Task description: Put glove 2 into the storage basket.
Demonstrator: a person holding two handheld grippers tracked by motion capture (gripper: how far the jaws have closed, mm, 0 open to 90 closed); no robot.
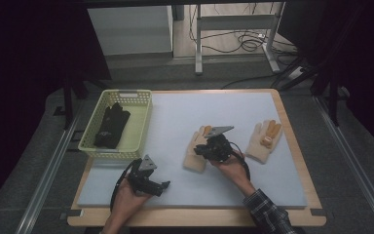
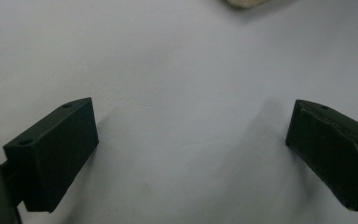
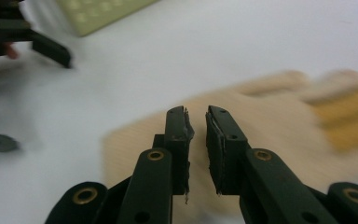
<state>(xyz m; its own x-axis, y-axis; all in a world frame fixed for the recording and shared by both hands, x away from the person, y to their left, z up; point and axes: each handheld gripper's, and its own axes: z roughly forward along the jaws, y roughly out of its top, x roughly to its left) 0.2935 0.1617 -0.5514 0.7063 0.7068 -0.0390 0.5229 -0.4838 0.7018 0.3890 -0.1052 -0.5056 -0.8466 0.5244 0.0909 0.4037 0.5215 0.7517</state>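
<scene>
My right gripper (image 1: 209, 148) hangs over the nearer cream-coloured knitted work glove with orange-tipped fingers (image 1: 194, 157), which lies flat on the pale grey foam mat (image 1: 175, 122) covering the counter. In the right gripper view its jaws stand almost pressed together with only a thin slit between the pads, and nothing is pinched in that slit; the glove lies blurred behind them. The risk I see is plain: if I come down like this, the near-shut jaws just poke the fabric and shove it along the mat instead of gathering a fold. The blur tells me the hand is travelling, so a hasty descent could also land off the cuff.

A second matching cream glove (image 1: 264, 141) lies well apart to the right; dragging the first one that way could tangle the pair.

My left gripper (image 1: 151, 183) rests near the front edge of the mat, jaws spread wide over bare mat. It is close enough to the path toward the yellow-green plastic mesh basket (image 1: 141, 97), already holding a black glove (image 1: 111, 126), that a carry across could clip it.
</scene>
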